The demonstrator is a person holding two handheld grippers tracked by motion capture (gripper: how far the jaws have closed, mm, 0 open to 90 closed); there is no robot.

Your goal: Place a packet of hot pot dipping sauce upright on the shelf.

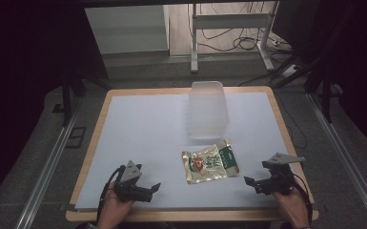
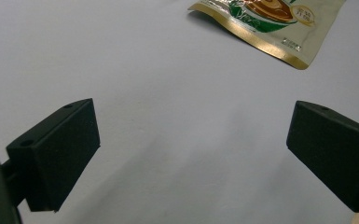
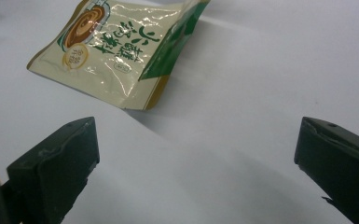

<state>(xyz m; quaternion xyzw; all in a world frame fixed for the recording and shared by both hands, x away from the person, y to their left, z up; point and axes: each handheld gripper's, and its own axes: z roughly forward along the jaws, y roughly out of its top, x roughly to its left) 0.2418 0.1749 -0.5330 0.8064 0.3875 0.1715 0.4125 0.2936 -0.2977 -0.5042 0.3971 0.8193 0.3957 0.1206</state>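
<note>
A cream and green snack pouch (image 1: 209,163) lies flat on the white table sheet, near the front middle. Behind it stands a clear plastic container (image 1: 207,109). My left gripper (image 1: 148,191) rests at the front left, open and empty, pointing right toward the pouch (image 2: 272,25). At the front right my right gripper (image 1: 253,183) is also open and empty, pointing left at the pouch (image 3: 116,51). Both grippers sit apart from the pouch, with bare sheet between their jaws.
The white sheet (image 1: 138,129) covers a wooden table whose rim (image 1: 88,157) shows all round. Beyond the far edge are a white metal desk frame (image 1: 229,24) and loose cables on the floor. Metal rails run along both sides.
</note>
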